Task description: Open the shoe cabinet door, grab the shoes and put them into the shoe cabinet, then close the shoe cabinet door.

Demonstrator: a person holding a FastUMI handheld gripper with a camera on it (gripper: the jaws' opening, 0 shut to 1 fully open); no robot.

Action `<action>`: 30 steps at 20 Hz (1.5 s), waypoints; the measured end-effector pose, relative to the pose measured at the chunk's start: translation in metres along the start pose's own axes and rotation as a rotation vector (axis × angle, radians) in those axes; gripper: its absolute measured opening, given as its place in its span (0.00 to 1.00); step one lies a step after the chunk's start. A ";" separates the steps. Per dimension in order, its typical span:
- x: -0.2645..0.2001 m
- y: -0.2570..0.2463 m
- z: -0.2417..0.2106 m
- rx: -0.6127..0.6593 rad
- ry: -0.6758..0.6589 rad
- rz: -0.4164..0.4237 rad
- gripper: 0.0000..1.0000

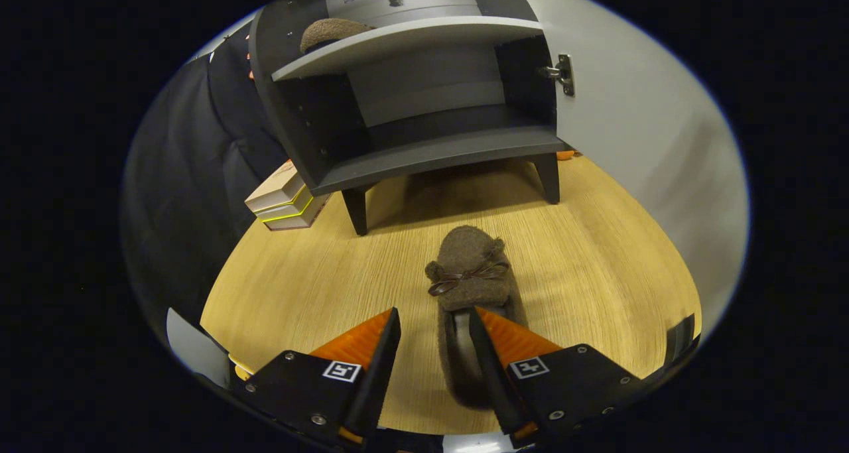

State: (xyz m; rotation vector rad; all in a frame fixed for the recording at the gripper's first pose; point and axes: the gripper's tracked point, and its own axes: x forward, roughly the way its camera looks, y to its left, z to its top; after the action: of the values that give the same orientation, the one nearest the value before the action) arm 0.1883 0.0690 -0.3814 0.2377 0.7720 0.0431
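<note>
Hovering my claw [434, 323] low over the wooden floor [318, 274], tilted down, fingers pointing at the cabinet [424, 154]. Jaws partly open. The right finger sits in or over the heel opening of a slipper [469, 267]; the left finger is clear of it, with bare floor showing in between. Can't tell if the right finger touches the slipper, so no grip on anything.

The slipper is fuzzy brown felt, rounded toe pointing away from me, thin dark bow across the top. Its toe lies just ahead of my fingertips, its heel between and under them.

Beyond it is the cabinet: matte dark panels, flat shelves, short tapered legs. The door [637, 141] is smooth, pale and swung open ahead to my right, with a metal hinge [562, 75] on its inner edge. A second fuzzy slipper [331, 32] rests on the upper shelf [411, 38]. Stacked books [285, 201] sit on the floor left of the cabinet.
</note>
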 end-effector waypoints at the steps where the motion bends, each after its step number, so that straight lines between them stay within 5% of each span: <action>1: 0.006 0.001 -0.001 0.010 -0.001 0.002 0.65; 16: 0.038 -0.009 0.009 -0.026 -0.011 -0.042 0.08; 20: 0.017 -0.003 0.037 -0.026 -0.023 -0.027 0.07; 30: -0.076 0.016 0.193 -0.086 -0.234 0.011 0.07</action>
State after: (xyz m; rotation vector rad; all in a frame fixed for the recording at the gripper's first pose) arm 0.2690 0.0371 -0.1923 0.1613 0.5344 0.0578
